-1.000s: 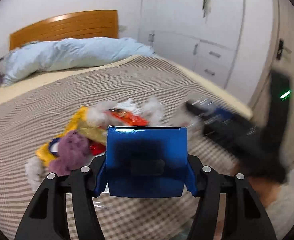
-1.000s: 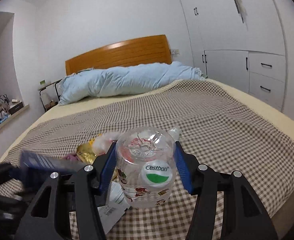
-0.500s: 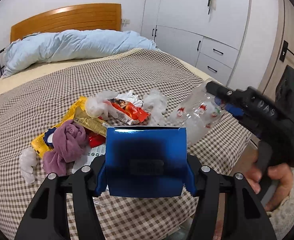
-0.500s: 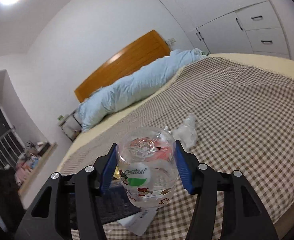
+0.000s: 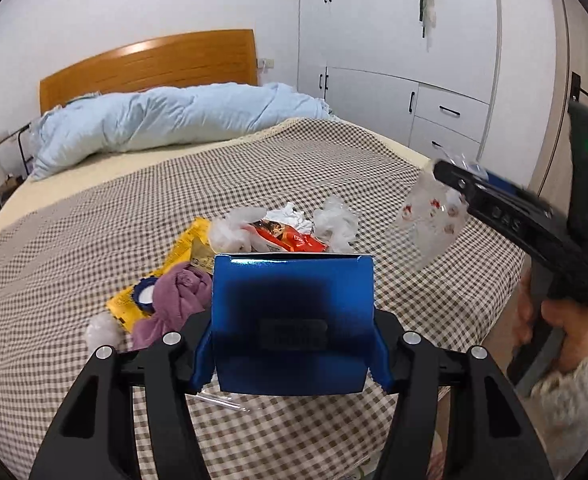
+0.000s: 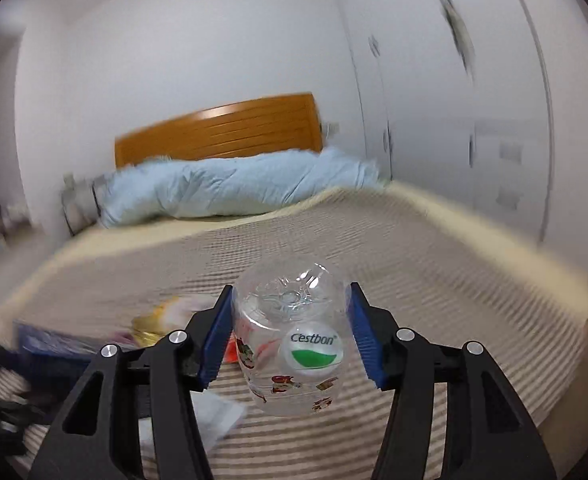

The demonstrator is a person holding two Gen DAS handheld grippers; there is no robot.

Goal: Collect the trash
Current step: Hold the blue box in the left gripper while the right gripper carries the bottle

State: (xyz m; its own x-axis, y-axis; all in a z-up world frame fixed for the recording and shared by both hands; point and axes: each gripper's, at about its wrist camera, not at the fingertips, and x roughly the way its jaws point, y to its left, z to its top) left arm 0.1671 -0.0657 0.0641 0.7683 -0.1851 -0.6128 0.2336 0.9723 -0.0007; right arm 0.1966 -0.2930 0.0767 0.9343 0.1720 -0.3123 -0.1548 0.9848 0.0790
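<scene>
My left gripper (image 5: 292, 344) is shut on a shiny blue box (image 5: 292, 320), held above the bed's near edge. My right gripper (image 6: 290, 338) is shut on a clear plastic bottle (image 6: 292, 344) with a white and green cap, its base pointing away from me. From the left wrist view that bottle (image 5: 429, 220) hangs in the air to the right of a trash heap on the checked bedspread (image 5: 134, 208): a yellow wrapper (image 5: 182, 252), an orange packet (image 5: 290, 236), white crumpled tissues (image 5: 335, 222) and a purple cloth (image 5: 178, 292).
A light blue duvet (image 5: 166, 120) lies by the wooden headboard (image 5: 150, 64). White wardrobes (image 5: 393, 60) stand along the right of the bed. A person's hand (image 5: 565, 332) in a grey sleeve holds the right gripper's handle beyond the bed's right edge. The right wrist view is blurred.
The right gripper has risen with the bottle and its view has rolled back to level. In the left wrist view the bottle and right gripper shifted up and to the right.
</scene>
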